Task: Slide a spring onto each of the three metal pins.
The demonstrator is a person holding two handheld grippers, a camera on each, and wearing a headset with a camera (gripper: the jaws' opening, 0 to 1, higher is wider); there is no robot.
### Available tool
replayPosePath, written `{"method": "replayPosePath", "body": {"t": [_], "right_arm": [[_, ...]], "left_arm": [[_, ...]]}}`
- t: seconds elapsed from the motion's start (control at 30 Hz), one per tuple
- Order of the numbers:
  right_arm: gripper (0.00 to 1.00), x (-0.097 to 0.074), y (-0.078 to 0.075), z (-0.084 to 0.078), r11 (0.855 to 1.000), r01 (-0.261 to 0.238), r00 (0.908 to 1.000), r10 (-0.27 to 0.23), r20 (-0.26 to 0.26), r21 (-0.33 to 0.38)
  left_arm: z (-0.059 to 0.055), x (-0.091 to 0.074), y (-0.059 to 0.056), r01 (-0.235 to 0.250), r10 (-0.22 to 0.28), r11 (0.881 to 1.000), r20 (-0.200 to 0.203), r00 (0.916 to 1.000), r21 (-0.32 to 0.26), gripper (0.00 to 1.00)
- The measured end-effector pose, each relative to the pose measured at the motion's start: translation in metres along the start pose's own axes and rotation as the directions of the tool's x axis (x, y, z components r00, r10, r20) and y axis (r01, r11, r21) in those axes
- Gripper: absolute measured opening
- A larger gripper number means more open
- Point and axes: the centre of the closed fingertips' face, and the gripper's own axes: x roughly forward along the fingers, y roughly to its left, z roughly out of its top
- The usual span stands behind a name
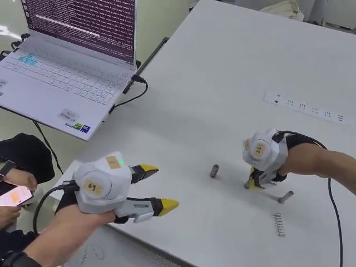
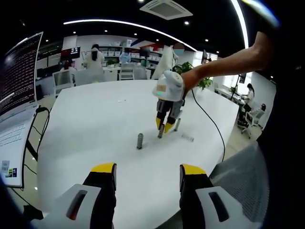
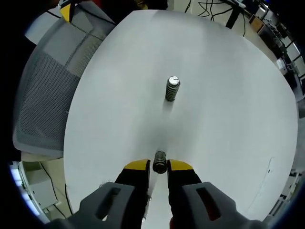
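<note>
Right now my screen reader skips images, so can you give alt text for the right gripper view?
The right tongs grip a spring-wrapped pin on a white table. A second pin, wrapped likewise, stands farther ahead; a grey mesh chair sits past the table edge at the picture's left.

White table (image 1: 222,83), open laptop (image 1: 67,61), office desks (image 2: 125,71) behind.

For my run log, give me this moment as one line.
left gripper: open, empty | right gripper: shut on sprung pin | other sprung pin: standing | bare pin, loose spring: lying on table
</note>
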Motion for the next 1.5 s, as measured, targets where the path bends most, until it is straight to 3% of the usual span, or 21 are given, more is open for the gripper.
{"method": "replayPosePath", "body": {"t": [0.37,0.7,0.83,1.03,1.27,1.5], "right_arm": [[0.23,-0.013,0.003,-0.003,1.000,0.025,0.9997,-0.025,0.000,-0.011],[0.27,-0.031,-0.002,-0.004,0.995,0.092,0.9939,-0.094,0.058,0.043],[0.27,-0.038,-0.003,-0.005,0.991,0.112,0.9893,-0.119,0.085,0.078],[0.28,-0.045,0.005,-0.004,0.977,0.127,0.9752,-0.154,0.159,0.171],[0.31,-0.042,0.018,-0.014,0.968,0.133,0.9696,-0.171,0.175,0.213],[0.33,-0.044,0.026,-0.017,0.949,0.133,0.9536,-0.202,0.224,0.287]], "left_arm": [[0.000,0.001,-0.003,0.005,-0.005,1.000,-0.001,1.0000,0.001,0.48],[-0.001,0.003,-0.006,0.004,-0.004,1.000,0.005,1.0000,-0.016,0.47],[0.002,0.002,-0.007,0.003,-0.003,1.000,0.010,0.9999,-0.014,0.48],[0.003,0.001,-0.006,-0.007,0.007,1.000,0.016,0.9998,-0.022,0.47],[0.007,0.000,-0.007,-0.011,0.012,0.999,0.023,0.9997,-0.032,0.47],[0.007,0.001,-0.010,-0.009,0.009,0.999,0.021,0.9997,-0.035,0.47]]}}
